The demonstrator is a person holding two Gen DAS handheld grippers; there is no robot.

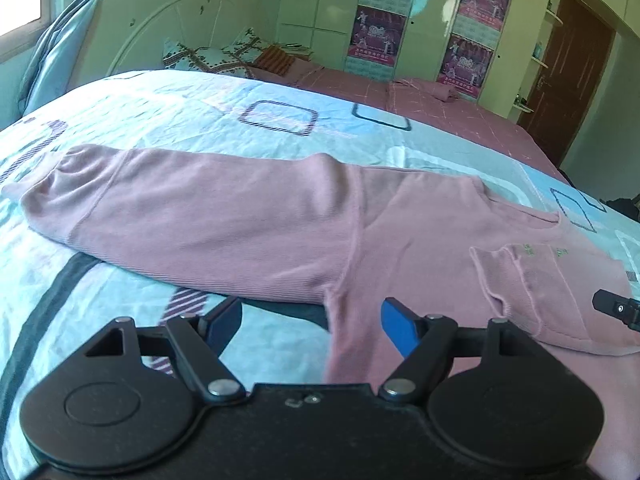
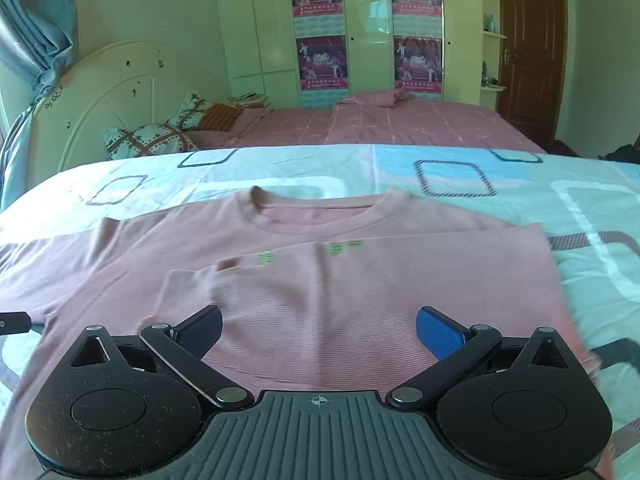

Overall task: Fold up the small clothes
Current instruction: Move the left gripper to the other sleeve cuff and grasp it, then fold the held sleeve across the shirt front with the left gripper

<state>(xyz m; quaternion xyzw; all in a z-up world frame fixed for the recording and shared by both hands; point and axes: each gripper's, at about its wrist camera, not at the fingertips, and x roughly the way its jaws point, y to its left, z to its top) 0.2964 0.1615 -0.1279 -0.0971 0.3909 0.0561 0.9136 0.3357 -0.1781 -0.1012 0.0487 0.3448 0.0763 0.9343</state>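
The pink long-sleeved top [image 2: 320, 280] lies flat on the bed [image 2: 520, 184], right sleeve [image 2: 400, 256] folded across its chest, so both the left gripper [image 1: 312, 324] and right gripper [image 2: 320, 330] hover with fingers wide, holding nothing.

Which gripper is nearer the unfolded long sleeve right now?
Left. The left gripper hovers open at the armpit of the outstretched sleeve; the right gripper hangs open over the shirt's folded side, away from it.

shirt print: small green marks on the pink shirt [image 2: 304, 280], too blurry to read
posters: pink and purple posters [image 2: 322, 62] on the wardrobe doors [image 2: 368, 32] have pictures and lines of writing, too small to read
readable words: none
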